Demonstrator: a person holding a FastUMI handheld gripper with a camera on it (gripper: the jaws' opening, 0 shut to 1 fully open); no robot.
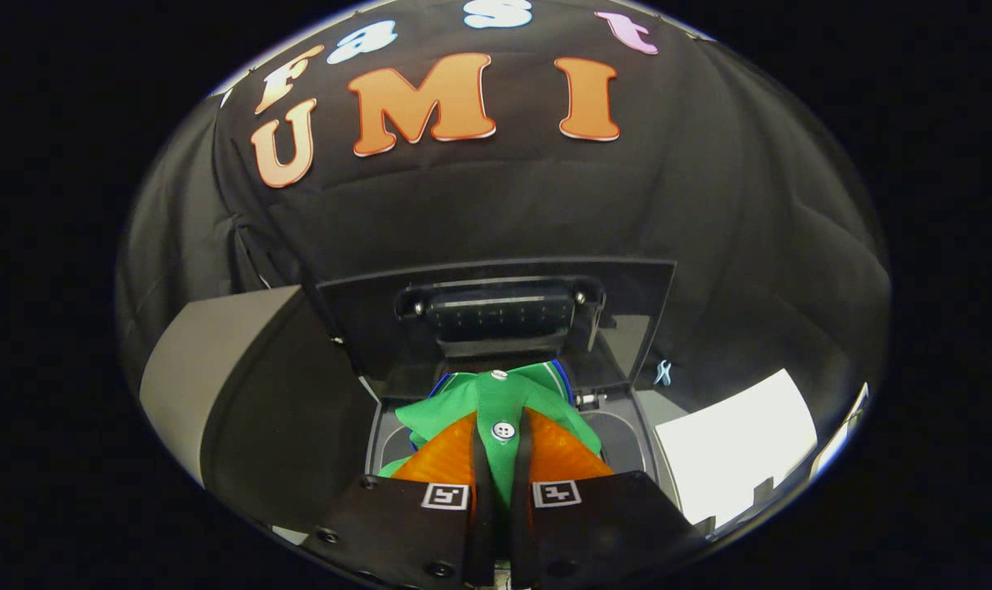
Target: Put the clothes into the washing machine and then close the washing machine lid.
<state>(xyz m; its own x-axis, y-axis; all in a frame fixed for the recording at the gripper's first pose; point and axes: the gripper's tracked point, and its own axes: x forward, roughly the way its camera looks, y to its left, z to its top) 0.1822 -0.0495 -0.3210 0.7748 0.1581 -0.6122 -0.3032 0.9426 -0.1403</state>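
Green shirt (496,401) pinched in jaws, apparently over open washing machine (627,426)

Tongs (502,447): two wedge-shaped fingers w/ ribbed faces, black mounts w/ screws, a square b/w marker on each.

A black cloth wall (479,205) hangs behind everything, creased in soft folds and bulging a little toward its middle, with dull light catching the wrinkles on its right side. Low on the left stands a grey panel (209,360) with a dark curved edge beside it, lit more strongly than the cloth. Low on the right lies a bright white sheet (733,442), the brightest patch in the booth, and just above its near corner a small pale blue clip (663,373) sits against the cloth.
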